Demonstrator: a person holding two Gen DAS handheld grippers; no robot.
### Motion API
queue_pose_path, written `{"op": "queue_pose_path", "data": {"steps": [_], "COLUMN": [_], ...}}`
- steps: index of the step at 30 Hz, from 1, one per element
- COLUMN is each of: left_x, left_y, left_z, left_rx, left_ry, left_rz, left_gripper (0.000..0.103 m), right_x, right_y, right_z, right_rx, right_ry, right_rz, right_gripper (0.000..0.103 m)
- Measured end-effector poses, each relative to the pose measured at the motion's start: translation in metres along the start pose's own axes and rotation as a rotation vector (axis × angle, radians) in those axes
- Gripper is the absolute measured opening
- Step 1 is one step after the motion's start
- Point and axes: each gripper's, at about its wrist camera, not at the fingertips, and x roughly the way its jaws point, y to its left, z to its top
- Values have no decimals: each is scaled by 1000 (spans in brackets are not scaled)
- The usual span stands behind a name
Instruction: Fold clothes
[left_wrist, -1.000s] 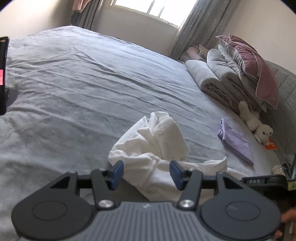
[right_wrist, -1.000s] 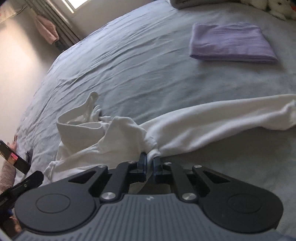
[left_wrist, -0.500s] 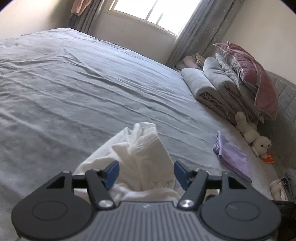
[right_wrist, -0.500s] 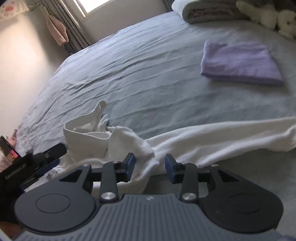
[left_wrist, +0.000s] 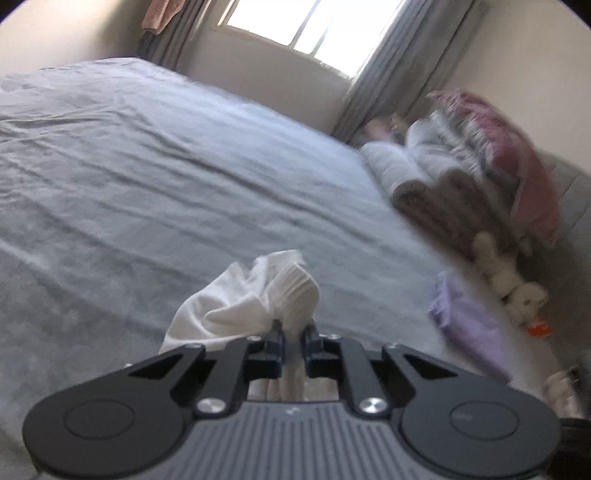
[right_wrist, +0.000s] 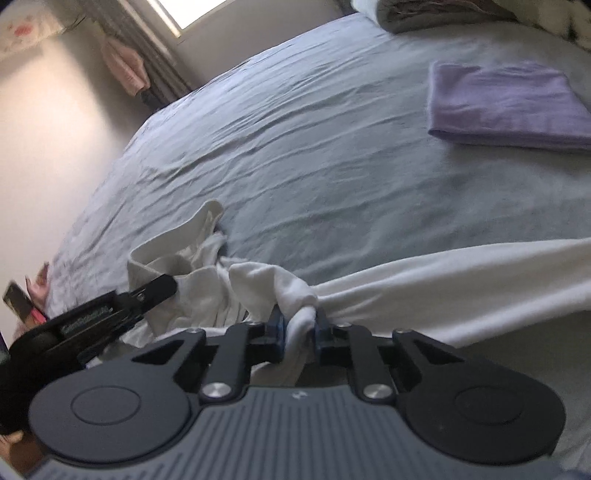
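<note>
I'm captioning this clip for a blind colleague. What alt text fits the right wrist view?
The right gripper has its jaws shut on a bunched fold of a crumpled white garment lying on a grey bedsheet. A folded purple cloth lies farther back, and the left gripper reaches in from the left.

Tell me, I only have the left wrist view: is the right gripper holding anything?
Observer: Yes, the right gripper is shut on a bunch of the white garment.
Operator: Where does the cloth run from there?
Observer: A long sleeve stretches off to the right across the bed.
Operator: Can you see my left gripper?
Observer: Yes, the left gripper reaches into the crumpled part at the left.
</note>
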Motion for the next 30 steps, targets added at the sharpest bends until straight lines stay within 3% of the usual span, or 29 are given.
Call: {"op": "queue_pose_path", "data": {"steps": [7, 12, 18, 26, 30], "left_x": [-21, -30, -43, -61, -69], "left_y": [-2, 9, 33, 65, 75], "left_z": [7, 10, 11, 5, 1], "left_rx": [-36, -40, -119, -173, -156], "left_ry": [-90, -95, -75, 1, 49], "left_rz": [-158, -157, -199, -167, -98], "left_gripper": [10, 9, 9, 9, 9], "right_x": [-36, -69, -90, -78, -85], "right_y": [-27, -59, -82, -72, -66], "right_z": [19, 31, 30, 3, -3], "right_rx": [-2, -6, 23, -64, -99], "right_ry": [-177, -290, -258, -45, -38], "right_rz": [-173, -323, -289, -201, -181], "right_gripper": [15, 14, 14, 15, 29]}}
